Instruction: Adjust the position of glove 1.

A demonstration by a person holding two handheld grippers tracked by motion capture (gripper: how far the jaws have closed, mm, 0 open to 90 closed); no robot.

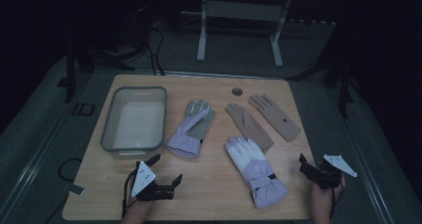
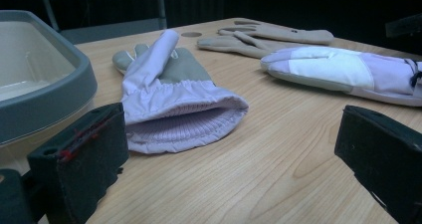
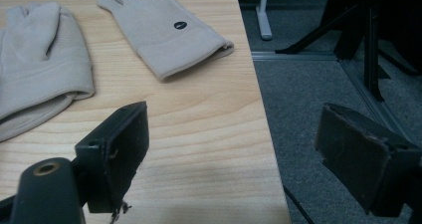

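Gloves lie ahead of both grippers. Lilac glove [image 2: 169, 102] is faced cuff-first by left gripper [image 1: 160, 170]; both grippers are held open, empty, right gripper [image 1: 318, 168] included.

Two hand-held grippers at the near edge of a wooden table. The left gripper [image 1: 165, 169] is black, topped by a pale grey three-cornered plate with small dark screw holes, and a thin black cable trails from it. In the left gripper view its blocky black jaws carry dark padded faces, one edged with frayed red. The right gripper [image 1: 303, 165], at the near right corner, bears a matching grey plate. In the right gripper view its matte black jaws show worn pads and a brass-coloured ringed hole at the base.
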